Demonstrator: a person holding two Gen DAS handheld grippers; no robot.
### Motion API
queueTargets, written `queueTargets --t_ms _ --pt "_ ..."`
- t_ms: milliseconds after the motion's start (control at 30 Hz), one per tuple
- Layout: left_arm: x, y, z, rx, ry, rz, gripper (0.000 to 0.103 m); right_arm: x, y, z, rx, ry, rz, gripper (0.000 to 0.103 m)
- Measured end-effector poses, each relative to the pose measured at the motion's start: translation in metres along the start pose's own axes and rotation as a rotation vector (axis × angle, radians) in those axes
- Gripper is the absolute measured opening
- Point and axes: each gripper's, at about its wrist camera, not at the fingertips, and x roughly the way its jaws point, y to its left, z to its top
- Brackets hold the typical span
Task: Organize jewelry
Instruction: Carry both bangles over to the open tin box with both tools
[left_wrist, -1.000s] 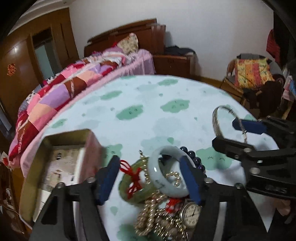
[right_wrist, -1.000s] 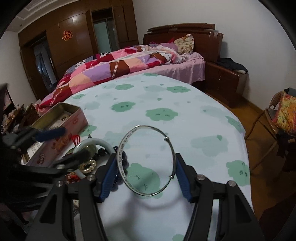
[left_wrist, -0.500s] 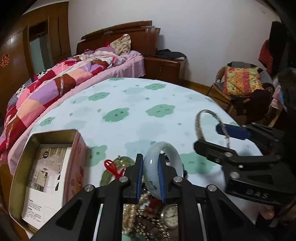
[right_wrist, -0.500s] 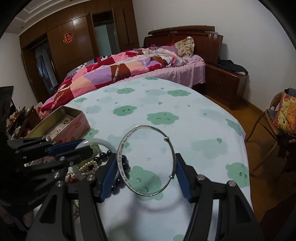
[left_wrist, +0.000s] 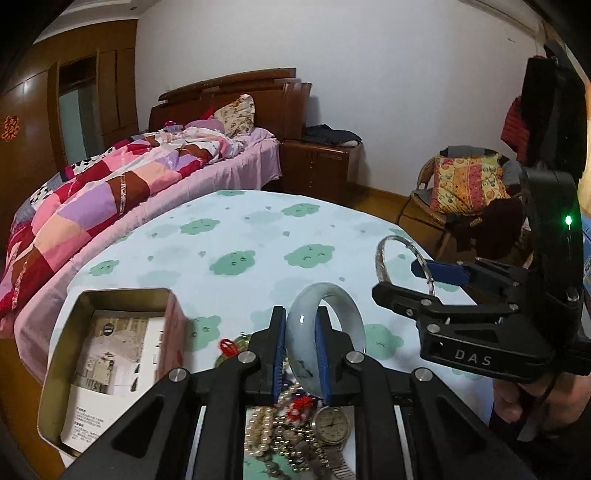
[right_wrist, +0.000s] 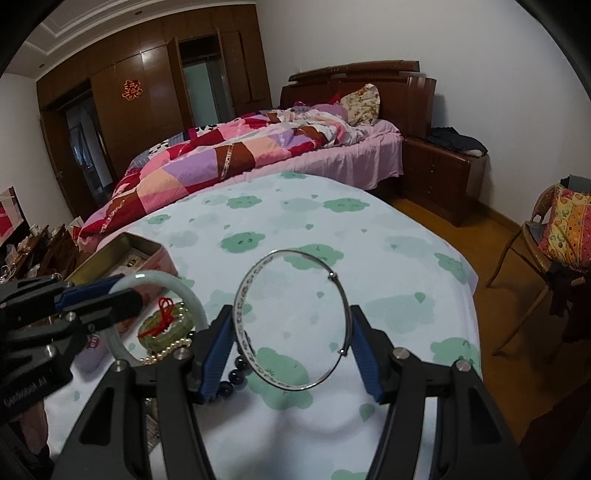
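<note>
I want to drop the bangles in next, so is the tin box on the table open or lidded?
Open. The tin box has no lid on; the left wrist view looks straight down at printed paper inside.

The left gripper (left_wrist: 301, 350) points forward and downward, its two black arms converging to blue pads (left_wrist: 320, 354) that clamp the band of a pale grey-white jade bangle (left_wrist: 325, 328) standing upright between them; its jaws have just closed onto it. To its right, the right gripper (right_wrist: 293, 338) also tilts downward, its blue-padded jaws held wide with a thin silver wire bangle (right_wrist: 291, 325) spanning the gap, touching both pads. Part of a hand (left_wrist: 532, 402) grips the right gripper's black handle from below.
</note>
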Motion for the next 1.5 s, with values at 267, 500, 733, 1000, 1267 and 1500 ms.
queueTargets --t_ms 267,500,733,1000,1267,1500 --pt "-0.012 0.033 0.005 -0.049 -0.022 0.040 0.015 0.007 0.021 0.006 -0.053 0.016 0.029 0.063" --pt "-0.016 0.064 0.009 -0.084 -0.035 0.081 0.015 0.013 0.044 0.025 -0.128 0.018 0.057 0.063" --pt "-0.019 0.101 0.012 -0.131 -0.040 0.126 0.015 0.023 0.074 0.042 -0.210 0.020 0.087 0.063" --pt "-0.013 0.147 0.011 -0.186 -0.022 0.186 0.015 0.046 0.111 0.059 -0.274 0.040 0.136 0.063" --pt "0.005 0.187 0.007 -0.227 0.026 0.237 0.015 0.071 0.145 0.062 -0.311 0.061 0.188 0.063" --pt "0.021 0.210 0.003 -0.261 0.065 0.250 0.015 0.096 0.169 0.058 -0.347 0.094 0.233 0.063"
